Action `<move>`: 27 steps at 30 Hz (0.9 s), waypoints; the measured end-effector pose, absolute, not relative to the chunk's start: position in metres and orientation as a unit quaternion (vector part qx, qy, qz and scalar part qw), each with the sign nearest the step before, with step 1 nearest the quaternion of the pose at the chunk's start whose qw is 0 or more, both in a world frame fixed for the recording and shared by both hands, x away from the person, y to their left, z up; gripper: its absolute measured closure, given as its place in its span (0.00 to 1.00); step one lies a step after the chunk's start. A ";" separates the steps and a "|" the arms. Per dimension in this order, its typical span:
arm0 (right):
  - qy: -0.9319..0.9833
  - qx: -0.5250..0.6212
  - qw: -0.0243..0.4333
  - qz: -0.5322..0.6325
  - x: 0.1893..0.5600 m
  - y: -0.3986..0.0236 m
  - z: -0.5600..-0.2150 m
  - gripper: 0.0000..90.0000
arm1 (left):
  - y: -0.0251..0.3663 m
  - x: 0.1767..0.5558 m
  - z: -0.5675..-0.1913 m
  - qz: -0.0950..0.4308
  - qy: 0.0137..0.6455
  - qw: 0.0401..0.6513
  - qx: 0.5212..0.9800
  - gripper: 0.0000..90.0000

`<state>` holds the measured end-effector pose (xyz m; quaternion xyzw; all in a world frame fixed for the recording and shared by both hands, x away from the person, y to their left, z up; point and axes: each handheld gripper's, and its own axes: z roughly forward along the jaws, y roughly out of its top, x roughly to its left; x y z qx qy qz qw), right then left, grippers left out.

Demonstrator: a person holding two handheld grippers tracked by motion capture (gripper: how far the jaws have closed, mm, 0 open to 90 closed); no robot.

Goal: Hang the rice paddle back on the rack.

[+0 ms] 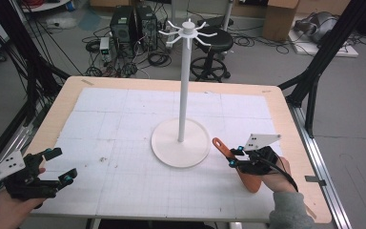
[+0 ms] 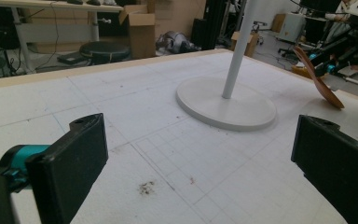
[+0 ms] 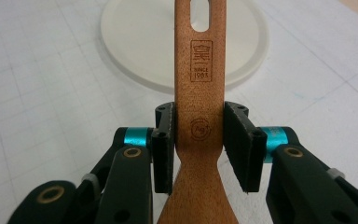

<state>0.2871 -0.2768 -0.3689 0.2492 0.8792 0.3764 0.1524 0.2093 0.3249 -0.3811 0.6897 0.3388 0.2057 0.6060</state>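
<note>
Jaws of right gripper (image 3: pixel 199 149) clamp a wooden spatula (image 3: pixel 200 93) by its handle, pads pressed flat vs both edges just above where the handle widens into the blade. Jaws of left gripper (image 2: pixel 200 158) stand wide apart w/ nothing between them, only bare table surface.

Biggest thing near the jaws: table (image 1: pixel 286 114), wood-edged, w/ a white grid mat (image 1: pixel 114 133) under both grippers. Left gripper (image 1: pixel 52 167) sits at the near left corner of the mat, held by a hand (image 1: pixel 9 210); right gripper (image 1: pixel 236 157) is near the right edge, held by a hand (image 1: pixel 279 179) in a grey sleeve.

Next: white stand (image 1: pixel 185 81), a tall pole on a round base, w/ short hooks at the top. Its base (image 3: pixel 140 51) lies just beyond the right jaws, past the spatula handle's tip; from the left jaws it is ahead, well apart.

Spatula (image 1: pixel 228 160) is tilted, handle end up twd the stand, blade end down by the hand. Handle has a slot (image 3: pixel 200 9) nr its tip and a burnt-in stamp below the slot. In the left gripper view the spatula (image 2: pixel 319 77) shows far right, beyond the base.
</note>
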 end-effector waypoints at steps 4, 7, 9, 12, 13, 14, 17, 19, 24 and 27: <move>0.872 0.249 0.157 0.390 0.285 -0.279 -0.365 0.73 | 0.325 0.209 -0.381 0.205 0.338 0.606 0.690 0.05; 0.867 0.250 0.161 0.400 0.285 -0.282 -0.363 0.73 | 0.325 0.210 -0.381 0.205 0.339 0.606 0.690 0.04; 0.862 0.254 0.167 0.406 0.284 -0.285 -0.361 0.73 | 0.325 0.210 -0.381 0.205 0.339 0.606 0.690 0.05; 0.854 0.255 0.172 0.420 0.282 -0.288 -0.359 0.73 | 0.325 0.210 -0.381 0.205 0.339 0.606 0.690 0.05; 0.852 0.257 0.176 0.422 0.282 -0.289 -0.358 0.73 | 0.325 0.210 -0.381 0.205 0.339 0.605 0.691 0.05; 0.849 0.258 0.177 0.425 0.282 -0.290 -0.357 0.73 | 0.325 0.210 -0.381 0.205 0.338 0.605 0.691 0.04; 0.842 0.257 0.178 0.440 0.281 -0.292 -0.354 0.73 | 0.325 0.210 -0.382 0.205 0.339 0.604 0.691 0.05; 0.838 0.258 0.181 0.446 0.280 -0.294 -0.353 0.73 | 0.324 0.210 -0.382 0.205 0.340 0.605 0.691 0.05; 0.828 0.260 0.185 0.460 0.279 -0.297 -0.349 0.73 | 0.324 0.210 -0.381 0.205 0.339 0.605 0.690 0.05; 0.823 0.260 0.185 0.470 0.278 -0.299 -0.348 0.73 | 0.325 0.210 -0.382 0.205 0.340 0.605 0.690 0.05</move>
